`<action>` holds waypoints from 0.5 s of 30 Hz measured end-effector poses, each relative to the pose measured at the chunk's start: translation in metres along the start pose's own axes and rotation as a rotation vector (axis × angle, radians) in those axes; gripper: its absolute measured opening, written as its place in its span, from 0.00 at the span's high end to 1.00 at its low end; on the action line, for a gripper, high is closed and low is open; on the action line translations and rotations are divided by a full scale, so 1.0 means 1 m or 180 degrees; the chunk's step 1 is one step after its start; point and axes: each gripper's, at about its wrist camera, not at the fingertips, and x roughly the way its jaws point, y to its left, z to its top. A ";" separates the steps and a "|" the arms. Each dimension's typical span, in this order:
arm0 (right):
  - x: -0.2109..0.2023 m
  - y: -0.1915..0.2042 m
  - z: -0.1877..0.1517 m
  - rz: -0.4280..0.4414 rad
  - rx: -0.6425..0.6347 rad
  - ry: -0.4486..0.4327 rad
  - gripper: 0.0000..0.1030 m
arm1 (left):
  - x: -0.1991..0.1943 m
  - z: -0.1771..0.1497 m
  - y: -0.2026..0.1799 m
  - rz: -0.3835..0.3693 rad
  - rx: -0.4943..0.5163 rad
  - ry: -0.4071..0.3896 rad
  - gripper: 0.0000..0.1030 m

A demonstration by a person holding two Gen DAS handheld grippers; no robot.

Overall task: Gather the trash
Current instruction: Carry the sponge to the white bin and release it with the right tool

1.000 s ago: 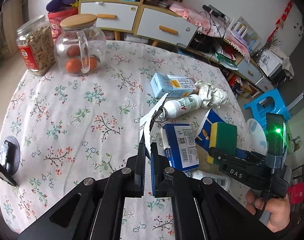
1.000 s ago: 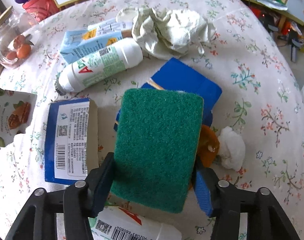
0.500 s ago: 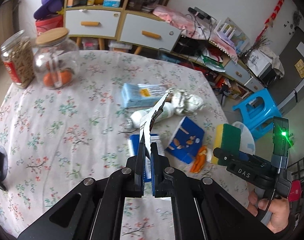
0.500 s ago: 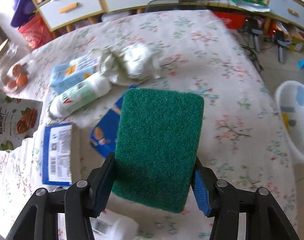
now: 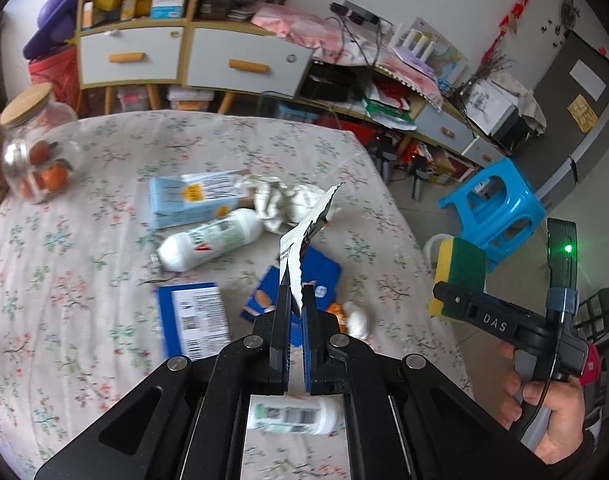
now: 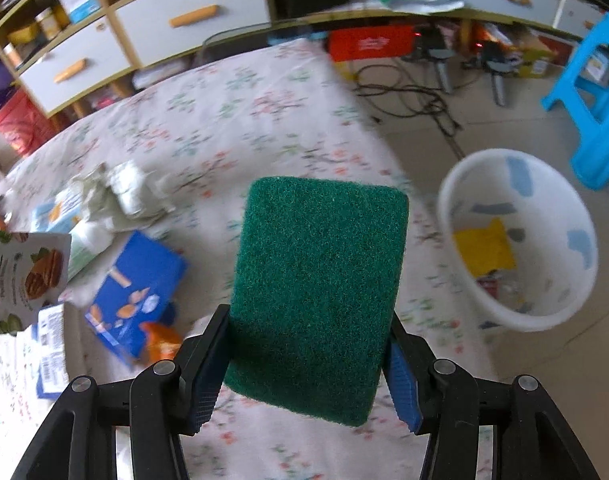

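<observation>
My left gripper [image 5: 295, 300] is shut on a torn snack wrapper [image 5: 304, 236], which stands up edge-on above the table; its printed face [image 6: 24, 276] shows at the left of the right wrist view. My right gripper [image 6: 304, 360] is shut on a green and yellow scouring sponge [image 6: 320, 292], held over the table's right edge; in the left wrist view that sponge [image 5: 460, 268] sits at the right. A white waste bin [image 6: 520, 312] stands on the floor to the right, with a yellow scrap inside. On the floral tablecloth [image 5: 84, 260] lie a white bottle [image 5: 212, 244], a light blue carton [image 5: 192, 196], crumpled paper [image 5: 284, 200] and blue packets [image 5: 192, 320].
A glass jar [image 5: 36, 152] of orange fruit stands at the table's far left. A blue plastic stool [image 5: 496, 208] is on the floor beyond the bin. Drawers and cluttered shelves [image 5: 184, 52] line the back wall. A person's hand [image 5: 552, 412] holds the right gripper's handle. Cables [image 6: 416, 96] trail on the floor.
Both grippers have risen and pulled back toward the table's right side with their loads. The white bin has come into the right wrist view; the table trash has slid left.
</observation>
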 end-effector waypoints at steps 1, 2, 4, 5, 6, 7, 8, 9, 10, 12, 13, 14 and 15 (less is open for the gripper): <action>0.000 -0.008 0.002 -0.0015 0.0047 -0.0006 0.42 | 0.004 0.000 -0.006 -0.0014 0.0019 0.0006 0.96; 0.000 -0.013 0.004 -0.0025 0.0074 -0.0009 0.42 | 0.007 0.001 -0.009 -0.0022 0.0032 0.0012 0.96; 0.000 -0.029 0.008 -0.0067 0.0172 -0.0018 0.42 | 0.014 0.002 -0.018 -0.0042 0.0064 0.0027 0.96; 0.001 -0.035 0.010 -0.0077 0.0204 -0.0019 0.41 | 0.018 0.002 -0.024 -0.0056 0.0085 0.0034 0.96; 0.001 -0.045 0.012 -0.0103 0.0270 -0.0024 0.41 | 0.021 0.002 -0.029 -0.0067 0.0099 0.0040 0.96; 0.001 -0.049 0.013 -0.0118 0.0301 -0.0026 0.41 | 0.024 0.002 -0.031 -0.0077 0.0109 0.0045 0.96; 0.001 -0.056 0.015 -0.0142 0.0348 -0.0029 0.41 | 0.028 0.002 -0.037 -0.0092 0.0125 0.0053 0.96; 0.002 -0.065 0.017 -0.0176 0.0404 -0.0034 0.41 | 0.031 0.003 -0.041 -0.0105 0.0141 0.0063 0.96; 0.002 -0.072 0.018 -0.0202 0.0444 -0.0038 0.41 | 0.036 0.003 -0.047 -0.0124 0.0159 0.0078 0.96; 0.004 -0.083 0.020 -0.0253 0.0513 -0.0036 0.41 | 0.044 0.002 -0.055 -0.0151 0.0190 0.0104 0.96; 0.004 -0.089 0.020 -0.0267 0.0549 -0.0034 0.41 | 0.047 0.002 -0.057 -0.0159 0.0200 0.0113 0.96; 0.006 -0.097 0.021 -0.0267 0.0609 -0.0031 0.41 | 0.051 0.002 -0.062 -0.0171 0.0210 0.0126 0.96; 0.007 -0.102 0.021 -0.0270 0.0655 -0.0033 0.41 | 0.055 0.002 -0.067 -0.0189 0.0217 0.0140 0.96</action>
